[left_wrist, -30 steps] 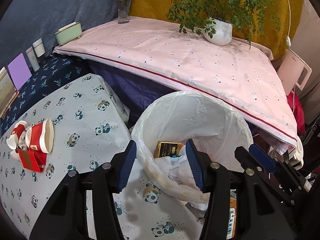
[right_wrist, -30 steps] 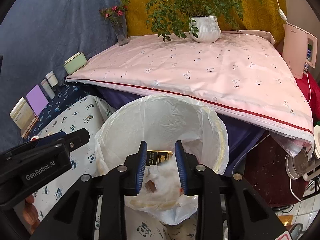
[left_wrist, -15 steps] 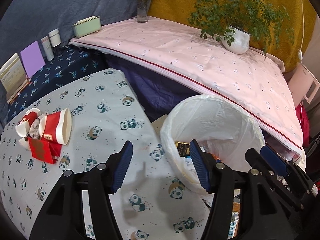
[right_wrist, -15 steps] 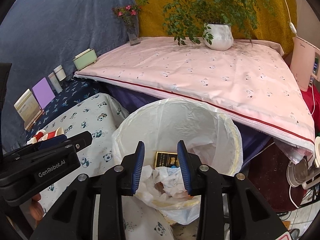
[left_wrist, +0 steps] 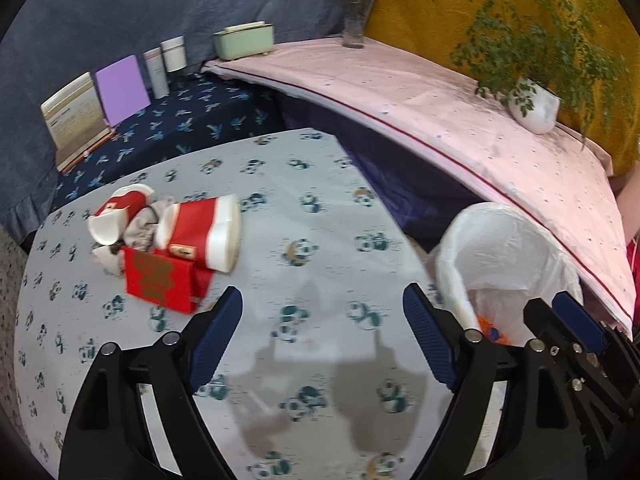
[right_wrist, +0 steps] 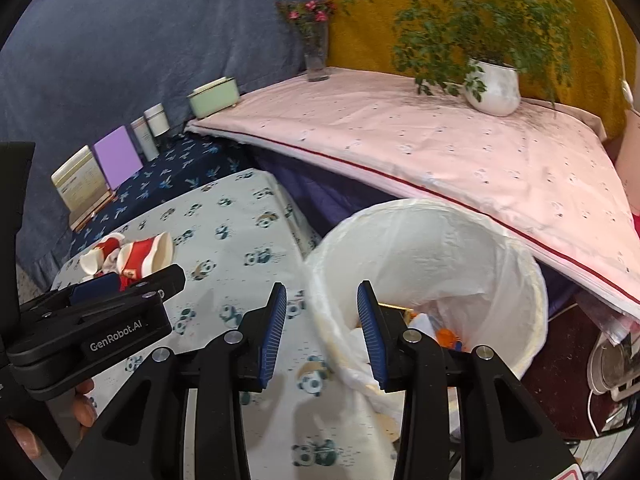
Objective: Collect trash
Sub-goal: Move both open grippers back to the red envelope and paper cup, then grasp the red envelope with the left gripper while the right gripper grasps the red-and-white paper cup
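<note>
Left tool [left_wrist: 322, 336] has been opened wide, empty, swung from bin [left_wrist: 504, 248] toward red cups [left_wrist: 200, 232] mid-left; right tool [right_wrist: 322, 332] narrow, empty.

Crushed red-and-white paper cups [left_wrist: 200, 230] and a red packet [left_wrist: 158, 280] lay heaped on the panda-print counter [left_wrist: 320, 208], well apart from the white-lined bin [left_wrist: 508, 256].

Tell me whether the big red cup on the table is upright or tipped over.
Tipped over. The red cup lies on its side on the panda cloth, white rim facing right, against the crumpled trash.
</note>
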### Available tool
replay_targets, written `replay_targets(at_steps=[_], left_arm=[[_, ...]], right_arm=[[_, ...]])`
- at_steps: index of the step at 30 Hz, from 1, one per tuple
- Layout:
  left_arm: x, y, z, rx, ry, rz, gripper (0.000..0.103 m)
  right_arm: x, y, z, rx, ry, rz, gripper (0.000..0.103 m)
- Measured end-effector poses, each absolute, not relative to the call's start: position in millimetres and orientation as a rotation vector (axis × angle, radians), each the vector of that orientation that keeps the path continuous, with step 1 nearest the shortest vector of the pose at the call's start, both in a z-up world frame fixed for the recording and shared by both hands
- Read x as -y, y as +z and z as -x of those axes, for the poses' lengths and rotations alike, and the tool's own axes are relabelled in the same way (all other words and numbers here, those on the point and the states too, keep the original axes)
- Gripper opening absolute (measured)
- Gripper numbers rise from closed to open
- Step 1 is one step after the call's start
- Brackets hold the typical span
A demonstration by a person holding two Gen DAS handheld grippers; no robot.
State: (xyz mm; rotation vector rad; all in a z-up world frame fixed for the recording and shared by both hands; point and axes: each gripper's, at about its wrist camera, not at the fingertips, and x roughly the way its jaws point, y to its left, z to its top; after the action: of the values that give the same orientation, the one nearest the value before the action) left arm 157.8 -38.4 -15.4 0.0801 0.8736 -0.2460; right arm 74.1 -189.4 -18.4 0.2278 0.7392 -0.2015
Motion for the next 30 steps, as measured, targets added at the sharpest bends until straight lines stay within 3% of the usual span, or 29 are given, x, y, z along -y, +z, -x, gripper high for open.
replay_targets(at_steps=[13, 30], left_arm=[[-46.2, -41.0, -182.0, -0.884, -0.125, -0.099, 0.094], [-73.8, -96.4, -229.0, -0.893, -0.246, -0.247, 0.095]], right_arm=[[121.3, -31.7, -114.3, -0.794, -0.074, -0.190, 0.039], [84.6, -59.2, -168.8, -0.869, 0.028, -0.186, 0.043]])
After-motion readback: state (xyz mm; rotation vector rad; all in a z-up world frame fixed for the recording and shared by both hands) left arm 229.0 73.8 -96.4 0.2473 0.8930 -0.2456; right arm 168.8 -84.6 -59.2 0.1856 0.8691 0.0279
